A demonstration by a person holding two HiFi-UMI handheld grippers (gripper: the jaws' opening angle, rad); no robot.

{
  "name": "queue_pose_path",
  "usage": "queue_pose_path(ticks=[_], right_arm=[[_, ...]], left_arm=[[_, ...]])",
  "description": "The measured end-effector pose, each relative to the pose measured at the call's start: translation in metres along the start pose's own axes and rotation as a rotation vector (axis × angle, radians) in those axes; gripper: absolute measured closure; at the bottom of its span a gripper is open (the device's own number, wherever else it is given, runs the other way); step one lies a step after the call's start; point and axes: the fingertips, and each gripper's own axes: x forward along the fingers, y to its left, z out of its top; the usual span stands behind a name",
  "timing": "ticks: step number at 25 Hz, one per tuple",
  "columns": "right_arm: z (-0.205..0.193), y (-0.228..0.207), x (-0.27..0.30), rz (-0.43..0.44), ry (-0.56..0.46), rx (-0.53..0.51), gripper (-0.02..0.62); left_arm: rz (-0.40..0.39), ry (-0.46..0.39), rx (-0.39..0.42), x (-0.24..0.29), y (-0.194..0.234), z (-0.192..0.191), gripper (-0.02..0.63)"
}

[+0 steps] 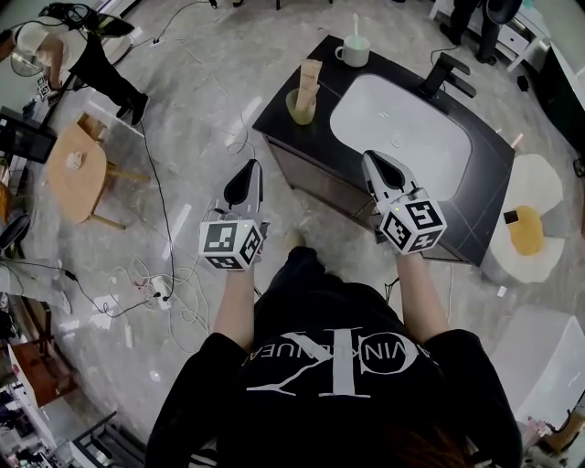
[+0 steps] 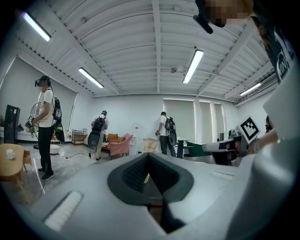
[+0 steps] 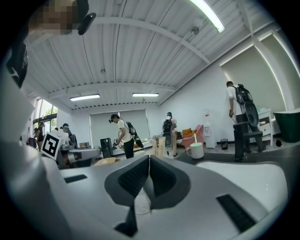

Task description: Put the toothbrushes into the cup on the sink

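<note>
We hold both tools low in front of us, pointed at the sink counter (image 1: 490,174), and neither reaches for anything. It looks like a rest pose between moves. The left gripper (image 1: 249,172) is clenched on nothing. In the left gripper view its ribbed pads (image 2: 133,172) meet along one seam with no gap and nothing between them. The right gripper (image 1: 375,163) is pressed together just the same, and it is empty too.

The white cup (image 1: 355,53) stands far ahead of the right fingertips, past the white basin (image 1: 402,123), at the back edge of the counter. One pale toothbrush (image 1: 356,26) already stands upright in it, leaning on the rim as the task wants. We see no other toothbrush on the counter or in either grip, so we judge the job to be done or nearly so.

Ahead of the left fingertips, near the counter's corner, a yellow-green cup (image 1: 299,110) holds a tan tube (image 1: 310,77) upright. The black faucet (image 1: 446,73) sits beyond the basin, off to the right of the right fingertips.

As for writing, our black shirt (image 1: 338,366) carries large white letters across an interlocked monogram. It is upside down to the head camera and we cannot read it surely. The cubes show only square black-and-white markers, with no words. The tube's print is too small to read.
</note>
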Motion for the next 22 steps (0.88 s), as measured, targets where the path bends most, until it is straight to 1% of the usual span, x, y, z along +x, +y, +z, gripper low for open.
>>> queue_pose_path(ticks=[22], right_arm=[[-0.004,-0.0012,-0.0055,0.017,0.014,-0.003,0.58]], left_arm=[[0.011,-0.006,0.0,-0.0045,-0.0091,-0.0022,0.594]])
